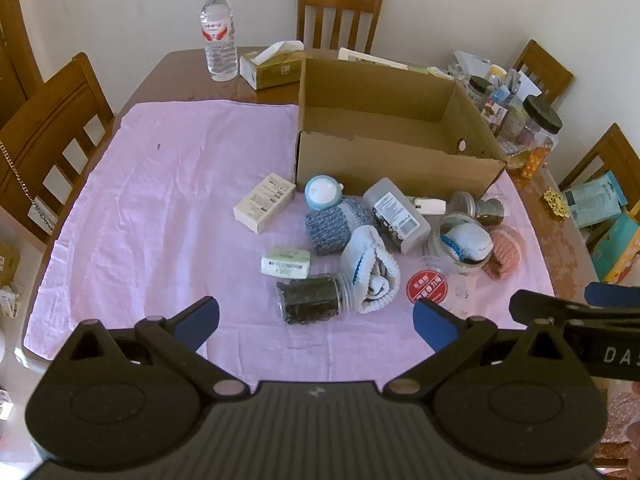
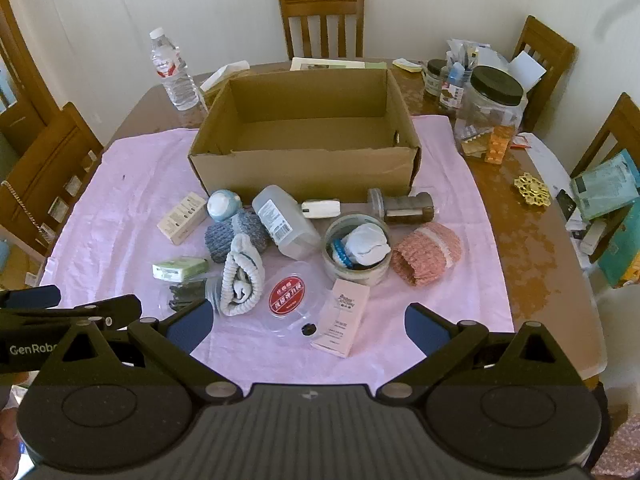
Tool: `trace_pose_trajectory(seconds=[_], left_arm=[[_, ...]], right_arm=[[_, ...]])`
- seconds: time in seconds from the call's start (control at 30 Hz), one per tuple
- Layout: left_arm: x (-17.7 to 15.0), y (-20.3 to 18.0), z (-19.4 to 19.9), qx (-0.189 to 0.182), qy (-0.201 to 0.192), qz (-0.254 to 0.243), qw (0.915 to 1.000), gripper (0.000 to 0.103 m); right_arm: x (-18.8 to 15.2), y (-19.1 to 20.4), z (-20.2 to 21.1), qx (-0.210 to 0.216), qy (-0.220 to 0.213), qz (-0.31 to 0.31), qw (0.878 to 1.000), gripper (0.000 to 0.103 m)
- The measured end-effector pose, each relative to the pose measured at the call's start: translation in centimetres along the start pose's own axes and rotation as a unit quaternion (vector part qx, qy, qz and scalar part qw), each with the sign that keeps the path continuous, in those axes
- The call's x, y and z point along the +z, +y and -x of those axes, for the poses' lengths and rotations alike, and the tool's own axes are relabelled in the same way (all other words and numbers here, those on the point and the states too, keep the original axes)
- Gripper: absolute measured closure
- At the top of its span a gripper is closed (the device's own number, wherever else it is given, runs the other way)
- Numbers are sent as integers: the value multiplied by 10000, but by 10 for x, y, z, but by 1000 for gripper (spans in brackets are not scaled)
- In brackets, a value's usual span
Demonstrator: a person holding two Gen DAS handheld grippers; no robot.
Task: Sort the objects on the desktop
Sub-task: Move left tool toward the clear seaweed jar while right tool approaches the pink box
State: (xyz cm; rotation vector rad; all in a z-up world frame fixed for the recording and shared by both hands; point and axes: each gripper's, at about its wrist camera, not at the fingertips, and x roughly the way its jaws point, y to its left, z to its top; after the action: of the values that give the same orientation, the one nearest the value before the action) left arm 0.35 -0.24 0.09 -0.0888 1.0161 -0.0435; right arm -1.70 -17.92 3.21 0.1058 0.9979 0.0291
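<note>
An open, empty cardboard box (image 2: 304, 176) (image 1: 396, 172) stands on a pink cloth (image 2: 120, 216) (image 1: 160, 200). In front of it lies a pile: a pale blue-and-white ball (image 2: 223, 205), a grey bottle (image 2: 286, 222), rolled socks (image 2: 242, 276), a red-lidded clear case (image 2: 287, 294), a pink box (image 2: 342, 322), a tub (image 2: 356, 254) holding socks, a pink knit roll (image 2: 426, 252), a white box (image 1: 264, 208), a green packet (image 1: 286, 262) and a dark jar (image 1: 312, 298). My left gripper (image 1: 316, 320) and right gripper (image 2: 308, 324) are both open and empty, above the cloth's near side.
A water bottle (image 2: 176, 74) and a tissue box (image 1: 276, 66) stand behind the box at left. Jars and clutter (image 2: 484, 108) crowd the back right of the wooden table (image 2: 528, 220). Chairs (image 2: 320, 20) ring the table.
</note>
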Motion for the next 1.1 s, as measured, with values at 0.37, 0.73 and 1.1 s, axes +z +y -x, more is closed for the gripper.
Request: trace_pose_trajectory(seconds=[0.37,0.73,1.1], left_arm=[[0,-5,-1,69,-26,-25,10000,1],[-2,-21,-3,207,-157,-25,9997,1],[-7,-36,-4,261,-357,80,9990,1]], right_arm=[[4,-8,-2,195,-109,28,9997,0],[4,-18,-2,347,-167,182,9991,0],[6,-32,3,718,-496,546,9947,0]])
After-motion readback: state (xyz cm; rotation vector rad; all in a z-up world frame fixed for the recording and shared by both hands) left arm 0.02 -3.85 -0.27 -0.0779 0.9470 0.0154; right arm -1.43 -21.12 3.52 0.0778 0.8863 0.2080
